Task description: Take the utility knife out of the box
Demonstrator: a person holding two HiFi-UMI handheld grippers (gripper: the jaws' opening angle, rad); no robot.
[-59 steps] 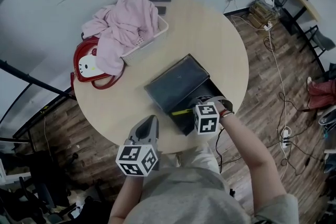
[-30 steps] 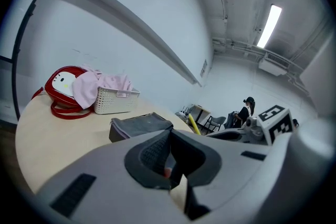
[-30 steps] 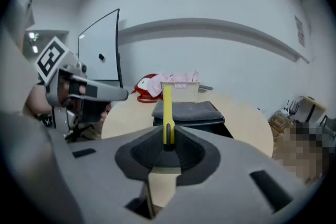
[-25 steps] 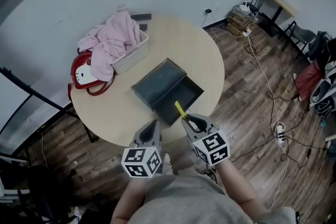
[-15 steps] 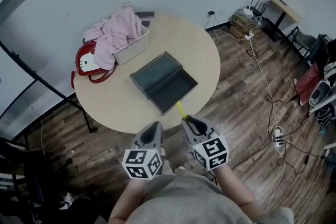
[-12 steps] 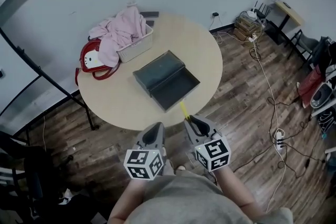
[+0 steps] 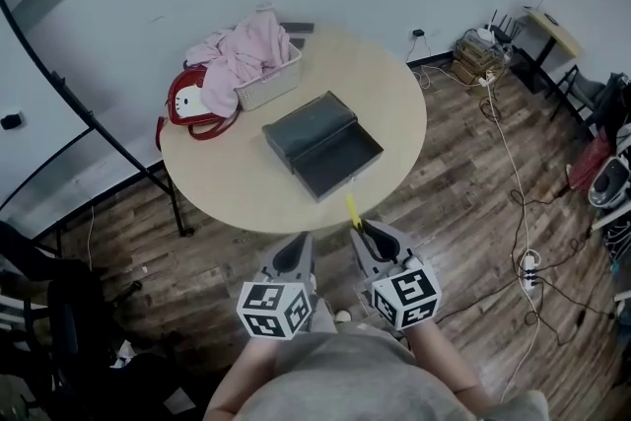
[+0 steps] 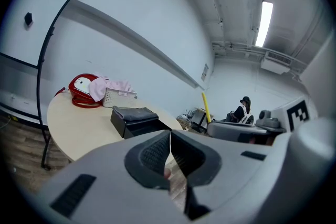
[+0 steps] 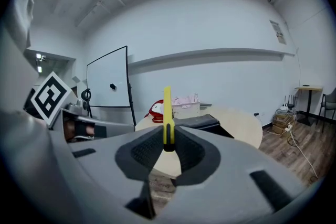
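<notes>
The yellow utility knife (image 9: 167, 115) stands upright between the pads of my right gripper (image 9: 168, 145), which is shut on its lower end. From above, the knife (image 7: 351, 209) sticks out past the right gripper (image 7: 363, 234), off the near edge of the round table (image 7: 237, 182). The dark box (image 7: 323, 148) lies open on the table with its lid folded back. My left gripper (image 7: 294, 253) is held beside the right one, off the table too. Its jaws (image 8: 170, 150) are shut with nothing between them.
At the table's far side sit a white basket (image 7: 268, 89) with pink cloth (image 7: 246, 59) and a red bag (image 7: 194, 101). Wood floor surrounds the table, with cables (image 7: 513, 163) to the right. A whiteboard stand (image 9: 109, 93) is behind the table.
Both grippers have drawn back from the table toward the person, the right one carrying the knife out of the box. The table now lies farther away in the head view.
</notes>
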